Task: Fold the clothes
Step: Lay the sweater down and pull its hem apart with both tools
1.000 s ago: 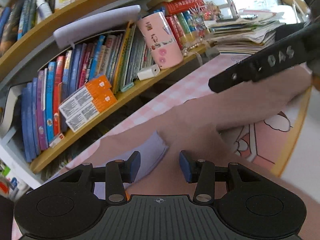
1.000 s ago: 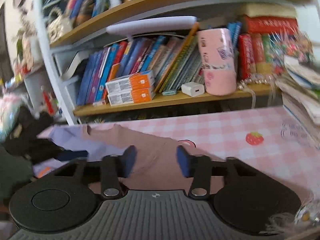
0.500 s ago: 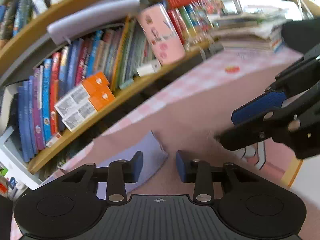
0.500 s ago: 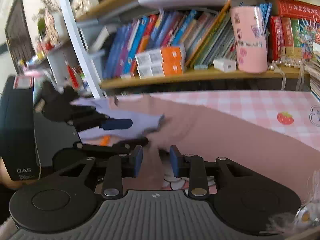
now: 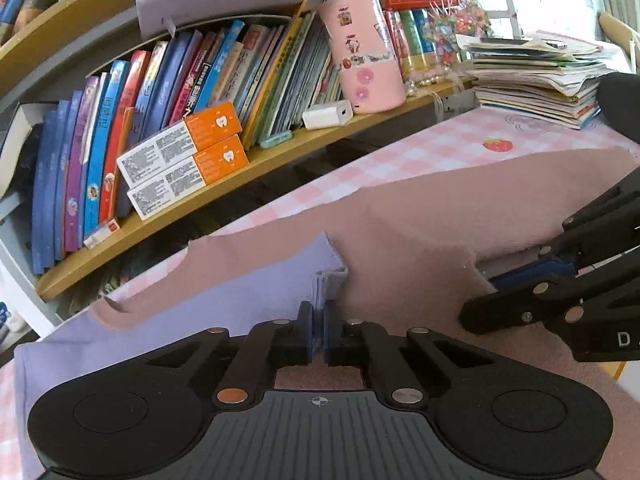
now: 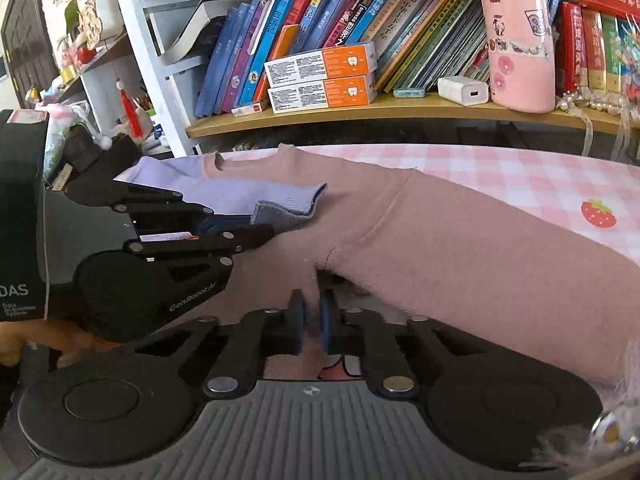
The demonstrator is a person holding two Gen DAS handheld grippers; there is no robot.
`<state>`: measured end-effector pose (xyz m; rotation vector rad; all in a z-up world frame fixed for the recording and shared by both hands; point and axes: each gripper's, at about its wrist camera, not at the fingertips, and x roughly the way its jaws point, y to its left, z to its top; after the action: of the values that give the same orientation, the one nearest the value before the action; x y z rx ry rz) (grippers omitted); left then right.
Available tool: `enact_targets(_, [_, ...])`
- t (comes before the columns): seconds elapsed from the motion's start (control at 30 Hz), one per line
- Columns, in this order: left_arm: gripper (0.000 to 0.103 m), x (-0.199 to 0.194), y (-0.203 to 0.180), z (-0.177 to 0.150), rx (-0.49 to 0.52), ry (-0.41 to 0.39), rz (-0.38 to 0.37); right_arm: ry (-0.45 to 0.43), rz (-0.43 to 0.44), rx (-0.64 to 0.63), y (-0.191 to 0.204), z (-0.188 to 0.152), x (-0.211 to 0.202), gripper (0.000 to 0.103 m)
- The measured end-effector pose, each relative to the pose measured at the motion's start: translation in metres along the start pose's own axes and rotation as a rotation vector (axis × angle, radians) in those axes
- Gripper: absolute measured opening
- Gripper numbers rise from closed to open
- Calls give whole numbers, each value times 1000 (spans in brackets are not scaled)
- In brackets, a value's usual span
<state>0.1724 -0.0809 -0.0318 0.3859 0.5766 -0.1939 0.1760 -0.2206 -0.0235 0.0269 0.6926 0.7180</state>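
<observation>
A wooden bookshelf holds upright colourful books, two orange-and-white boxes, a white charger and a pink cylindrical tin.

sweater – dusty pink/lilac | tablecloth – pink-wht check

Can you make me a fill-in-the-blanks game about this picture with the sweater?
1. The left tool is pinching the ___ sleeve cuff.
2. The right tool is shut on the ___ sweater.
3. The tablecloth shows a red ___.
4. Two ___ and white boxes lie stacked on the shelf.

Missing words: purple, pink, strawberry, orange
</observation>
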Motion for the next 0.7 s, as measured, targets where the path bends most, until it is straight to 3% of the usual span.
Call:
enact_targets(0.2, [3, -10, -5, 4, -34, -44, -94, -4, -15, 27, -21, -2, -18, 6])
enact_targets(0.4, [3, -45, 35, 15, -179, -174, -118, -13, -83, 37, -36, -3, -22, 6])
enact_targets(0.6, [3, -118, 135, -8, -408, -293, -2, -8, -122, -5, -34, -7, -27, 6])
enact_targets(0.7, [3, -153, 192, -41, -503, -297, 149, -5, -137, -24, -31, -7, -27, 6])
